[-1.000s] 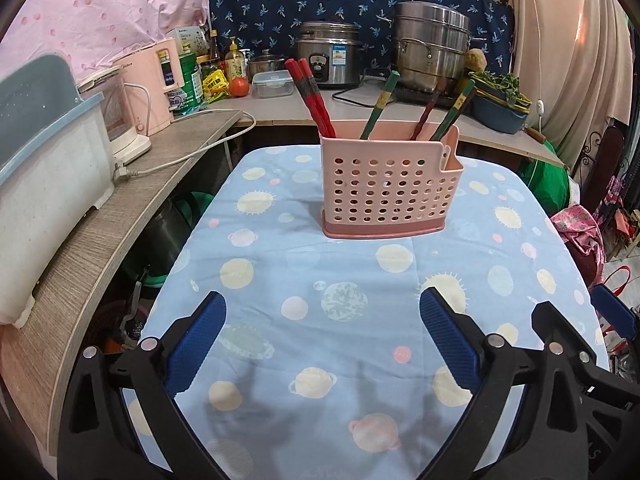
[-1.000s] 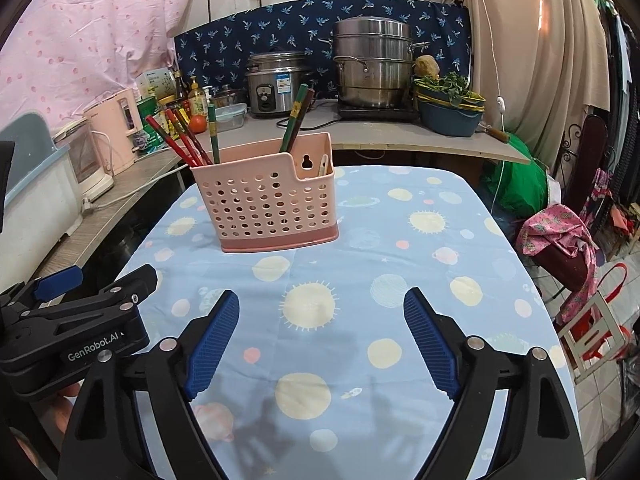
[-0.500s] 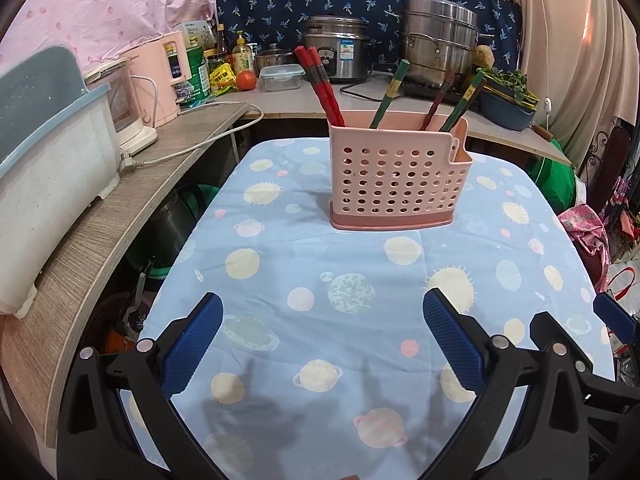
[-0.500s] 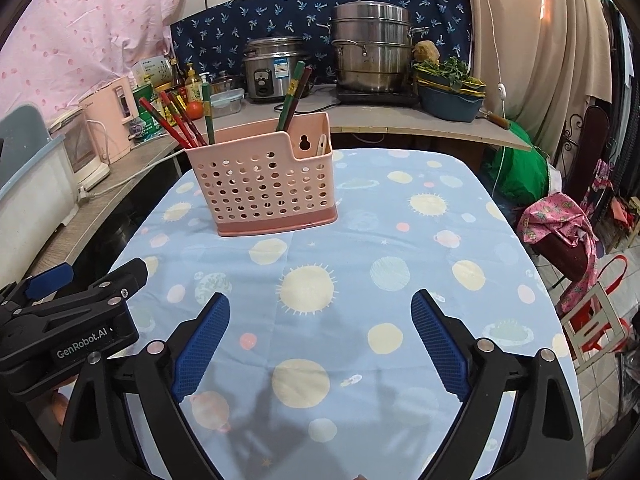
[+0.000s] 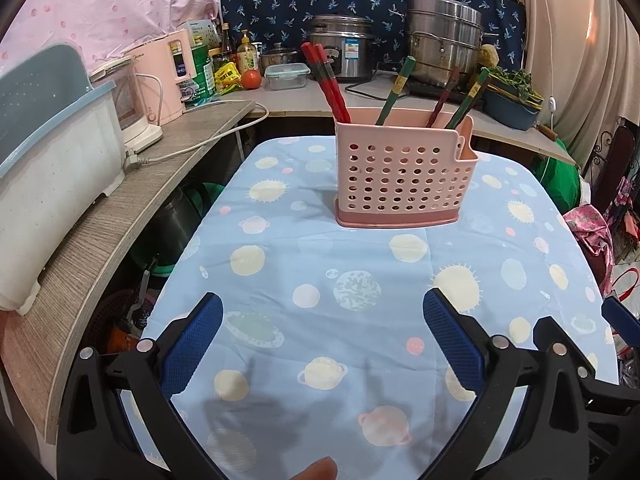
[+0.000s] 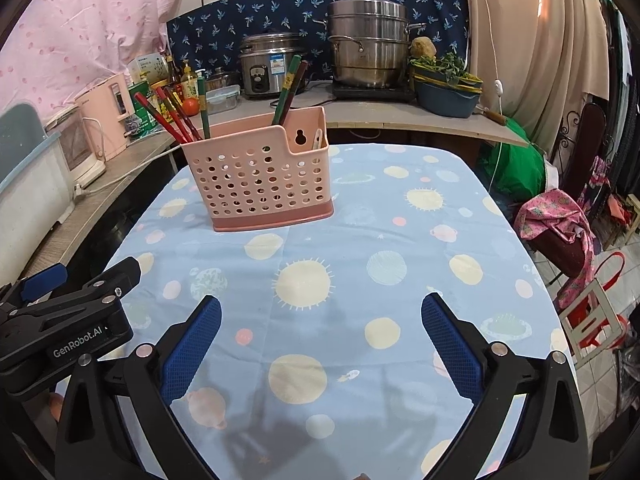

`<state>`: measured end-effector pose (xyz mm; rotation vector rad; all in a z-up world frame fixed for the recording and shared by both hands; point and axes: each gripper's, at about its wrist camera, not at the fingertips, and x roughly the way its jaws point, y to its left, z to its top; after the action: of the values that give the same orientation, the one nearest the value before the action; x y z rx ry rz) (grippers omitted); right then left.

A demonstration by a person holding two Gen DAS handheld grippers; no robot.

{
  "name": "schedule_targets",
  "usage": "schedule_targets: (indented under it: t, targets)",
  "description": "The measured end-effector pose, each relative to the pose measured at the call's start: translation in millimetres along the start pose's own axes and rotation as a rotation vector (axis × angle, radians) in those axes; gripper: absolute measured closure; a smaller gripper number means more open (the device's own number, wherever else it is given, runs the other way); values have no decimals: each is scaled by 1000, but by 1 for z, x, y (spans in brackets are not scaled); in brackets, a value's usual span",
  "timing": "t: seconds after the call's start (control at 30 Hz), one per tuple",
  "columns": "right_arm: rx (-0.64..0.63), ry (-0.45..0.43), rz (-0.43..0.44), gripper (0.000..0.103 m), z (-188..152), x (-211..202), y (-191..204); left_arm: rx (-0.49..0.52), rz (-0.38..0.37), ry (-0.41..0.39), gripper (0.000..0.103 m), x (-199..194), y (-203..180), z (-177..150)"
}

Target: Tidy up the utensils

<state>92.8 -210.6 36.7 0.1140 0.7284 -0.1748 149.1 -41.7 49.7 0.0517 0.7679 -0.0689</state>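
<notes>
Right gripper [image 6: 321, 320] opening, nothing between its fingers [image 6: 192, 344], pink caddy [image 6: 256, 176] of chopsticks [image 6: 168, 120] ahead.

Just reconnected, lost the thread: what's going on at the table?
A person holds both tools above the blue planet-print tablecloth. The left tool is open and empty; the right tool is opening, nothing between its fingers. The pink perforated plastic utensil holder stands ahead with red and green chopsticks inside.
</notes>
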Motion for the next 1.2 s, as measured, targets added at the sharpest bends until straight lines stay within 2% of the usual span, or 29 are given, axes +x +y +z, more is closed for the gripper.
schedule_targets:
  t: [1.2]
  targets:
    - [-3, 12, 0, 6, -1, 2, 3, -3, 17, 1, 7, -1, 0, -3]
